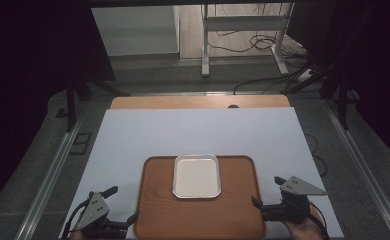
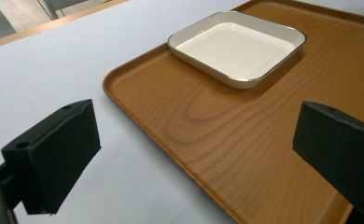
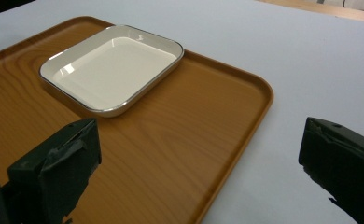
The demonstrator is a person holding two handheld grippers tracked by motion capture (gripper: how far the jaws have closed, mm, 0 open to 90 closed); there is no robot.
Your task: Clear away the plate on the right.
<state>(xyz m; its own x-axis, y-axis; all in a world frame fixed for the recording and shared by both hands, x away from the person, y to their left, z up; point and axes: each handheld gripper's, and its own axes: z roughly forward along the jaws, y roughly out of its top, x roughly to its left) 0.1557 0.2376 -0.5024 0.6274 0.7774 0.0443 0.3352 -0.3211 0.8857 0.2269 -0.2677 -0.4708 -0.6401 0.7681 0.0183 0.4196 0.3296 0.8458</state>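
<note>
A brown wooden tray [image 1: 158, 220] lies at the near middle of the white table sheet. On its far half rests a white square dish [image 1: 197, 176] with a metal rim, nothing in it. My left gripper [image 1: 124, 206] sits open by the tray's near left corner, one jaw over the sheet and one over the tray [image 2: 203, 135]; the dish [image 2: 238, 46] lies ahead of it. My right gripper [image 1: 267, 191] is open astride the tray's right edge [image 3: 236, 154], with the dish [image 3: 112, 67] ahead to its left. Both hold nothing.
The white sheet [image 1: 193, 132] covers a wooden table whose far edge [image 1: 198, 101] shows beyond it. Past the table stand a metal desk frame [image 1: 243, 35] and floor cables [image 1: 263, 45]. Rails [image 1: 53, 175] run along both sides.
</note>
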